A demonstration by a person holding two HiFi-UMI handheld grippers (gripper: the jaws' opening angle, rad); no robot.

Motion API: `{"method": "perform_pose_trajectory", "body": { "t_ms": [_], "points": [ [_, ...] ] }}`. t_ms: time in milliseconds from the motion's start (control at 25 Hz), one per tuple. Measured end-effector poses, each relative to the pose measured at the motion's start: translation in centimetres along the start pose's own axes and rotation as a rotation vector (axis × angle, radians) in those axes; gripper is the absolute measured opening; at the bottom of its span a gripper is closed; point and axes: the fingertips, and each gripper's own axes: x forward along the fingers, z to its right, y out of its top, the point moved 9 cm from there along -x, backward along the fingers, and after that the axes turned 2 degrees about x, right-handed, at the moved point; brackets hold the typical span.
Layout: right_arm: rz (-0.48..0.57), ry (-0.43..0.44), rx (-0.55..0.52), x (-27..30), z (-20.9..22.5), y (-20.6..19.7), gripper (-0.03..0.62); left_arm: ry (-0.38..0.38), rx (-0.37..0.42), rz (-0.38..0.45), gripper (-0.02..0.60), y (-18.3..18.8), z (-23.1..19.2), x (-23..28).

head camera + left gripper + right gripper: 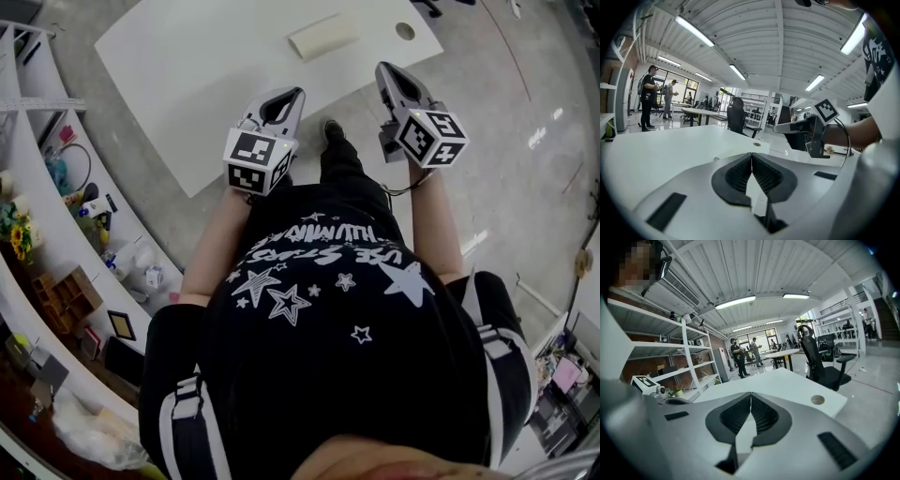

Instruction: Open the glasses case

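Observation:
In the head view a cream, oblong glasses case lies closed near the far side of the white table. My left gripper hovers over the table's near edge, short of the case and to its left. Its jaws are shut with nothing between them. My right gripper is held off the table's near right corner, to the right of the case, also shut and empty. The gripper views show each pair of ribbed pads closed tip to tip, left gripper and right gripper. The case appears in neither gripper view.
A round cable hole sits in the table's far right corner. White shelves with small items run along the left. A black office chair stands beyond the table. People stand far off in the room.

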Motion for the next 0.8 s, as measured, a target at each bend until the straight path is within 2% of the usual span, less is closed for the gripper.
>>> {"method": "perform_pose_trajectory", "body": {
  "t_ms": [160, 440, 800],
  "points": [
    [-0.015, 0.049, -0.009, 2.5, 2.7, 1.1, 0.009, 0.025, 0.001, -0.013, 0.013, 0.5, -0.4, 2.8],
    [-0.064, 0.153, -0.003, 7.7, 8.4, 3.8, 0.009, 0.142, -0.027, -0.080, 0.012, 0.6, -0.4, 8.4],
    [-0.185, 0.300, -0.043, 13.2, 12.6, 4.1, 0.009, 0.350, -0.083, -0.179, 0.012, -0.7, -1.4, 13.8]
  ]
}}
